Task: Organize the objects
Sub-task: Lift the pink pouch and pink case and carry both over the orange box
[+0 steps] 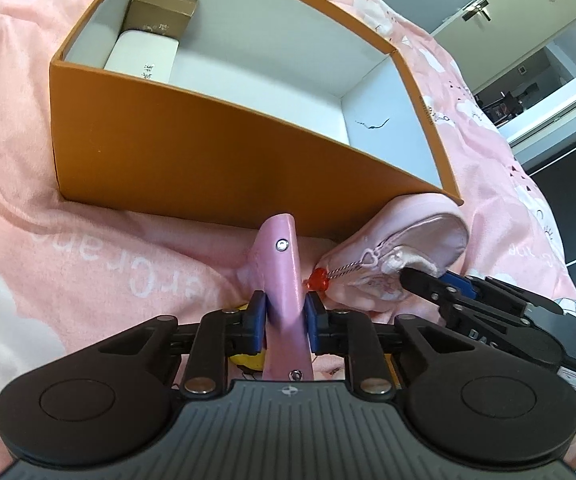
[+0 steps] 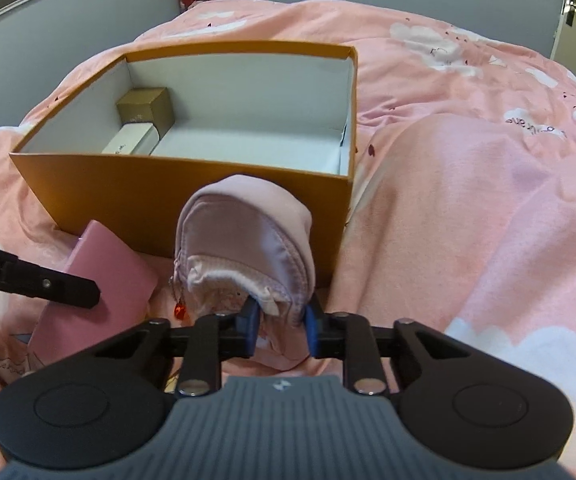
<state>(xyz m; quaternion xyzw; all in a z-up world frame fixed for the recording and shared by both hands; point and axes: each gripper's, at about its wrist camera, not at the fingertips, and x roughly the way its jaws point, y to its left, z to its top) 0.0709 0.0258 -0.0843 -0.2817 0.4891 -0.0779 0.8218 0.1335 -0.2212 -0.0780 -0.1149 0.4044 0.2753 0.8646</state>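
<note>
Two items already sit in the left end of the orange box [image 2: 191, 196]: a brown carton [image 2: 147, 110] and a white case [image 2: 129, 142] in front of it, with the rest of its floor bare. My left gripper [image 1: 283, 316] is clamped on the edge of the pink case [image 1: 281, 280], and my right gripper [image 2: 277, 322] pinches the pink zip pouch [image 2: 243, 240]; both things are still outside on the bedspread [image 2: 468, 200], against the box's near wall. A yellow object [image 1: 247, 360] under my left jaws is too hidden to name, so at least these two remain to be boxed.

Both wrist views near orange box [image 1: 191, 148]
</note>
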